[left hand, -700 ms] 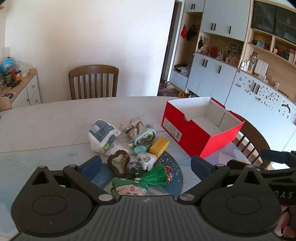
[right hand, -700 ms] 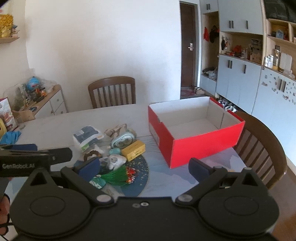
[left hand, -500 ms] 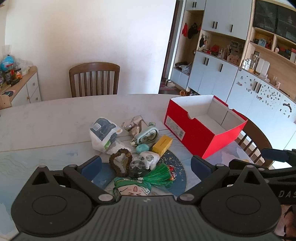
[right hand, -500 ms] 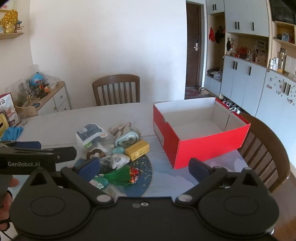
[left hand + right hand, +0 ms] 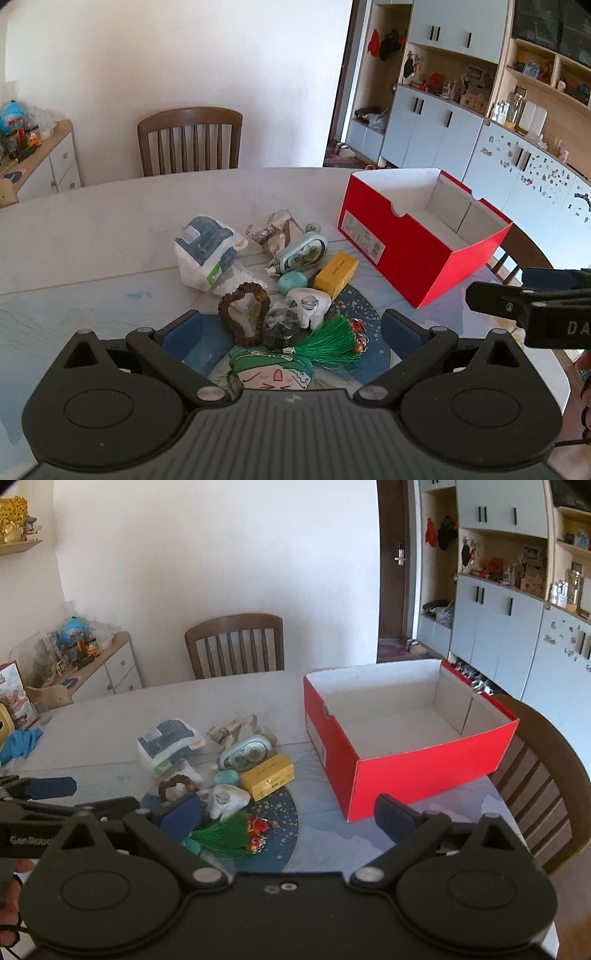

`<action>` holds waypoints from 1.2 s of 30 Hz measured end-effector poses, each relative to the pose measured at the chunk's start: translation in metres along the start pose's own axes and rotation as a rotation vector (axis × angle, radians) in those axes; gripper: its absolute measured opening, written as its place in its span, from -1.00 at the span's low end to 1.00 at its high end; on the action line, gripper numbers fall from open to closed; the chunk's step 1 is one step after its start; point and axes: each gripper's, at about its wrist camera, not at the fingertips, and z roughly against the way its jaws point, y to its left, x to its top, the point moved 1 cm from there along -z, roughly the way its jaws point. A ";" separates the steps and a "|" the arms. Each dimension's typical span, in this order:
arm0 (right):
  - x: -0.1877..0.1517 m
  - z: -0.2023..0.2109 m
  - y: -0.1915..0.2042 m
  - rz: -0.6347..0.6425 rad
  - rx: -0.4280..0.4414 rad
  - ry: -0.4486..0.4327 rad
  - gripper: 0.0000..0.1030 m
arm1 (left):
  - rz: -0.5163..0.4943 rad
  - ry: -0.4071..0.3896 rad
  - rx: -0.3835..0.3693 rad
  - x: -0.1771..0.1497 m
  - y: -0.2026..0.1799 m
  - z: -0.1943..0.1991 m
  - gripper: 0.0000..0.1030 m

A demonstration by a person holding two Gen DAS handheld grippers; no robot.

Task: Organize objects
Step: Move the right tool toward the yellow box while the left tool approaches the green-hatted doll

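Observation:
A pile of small objects lies on the table: a white and blue packet (image 5: 207, 251), a yellow box (image 5: 336, 273), a mint case (image 5: 303, 254), a brown bead bracelet (image 5: 243, 306), a white figurine (image 5: 308, 306), a green tassel (image 5: 332, 343) and a green cartoon pouch (image 5: 273, 373). An empty red box (image 5: 413, 254) stands to their right, also in the right wrist view (image 5: 402, 746). My left gripper (image 5: 290, 332) is open above the pile's near side. My right gripper (image 5: 288, 816) is open, near the tassel (image 5: 221, 834) and the box's front corner.
A wooden chair (image 5: 190, 142) stands at the table's far side and another (image 5: 535, 775) at its right. A sideboard with clutter (image 5: 85, 661) is at the left wall. Cabinets (image 5: 436, 122) line the right wall. A blue cloth (image 5: 20, 740) lies at the table's left edge.
Both grippers have drawn slightly back and up from the table; the pile and the red box sit a little farther away in both views. Both grippers stay open.

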 end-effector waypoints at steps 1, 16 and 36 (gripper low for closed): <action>0.001 -0.006 -0.002 0.004 0.005 0.009 0.92 | -0.002 0.002 0.004 -0.001 -0.001 -0.004 1.00; 0.008 -0.078 -0.017 0.084 0.102 0.143 0.85 | 0.027 0.151 0.076 -0.031 0.010 -0.070 0.99; 0.039 -0.164 0.020 0.101 0.075 0.163 0.82 | 0.045 0.192 0.078 -0.041 0.009 -0.096 0.90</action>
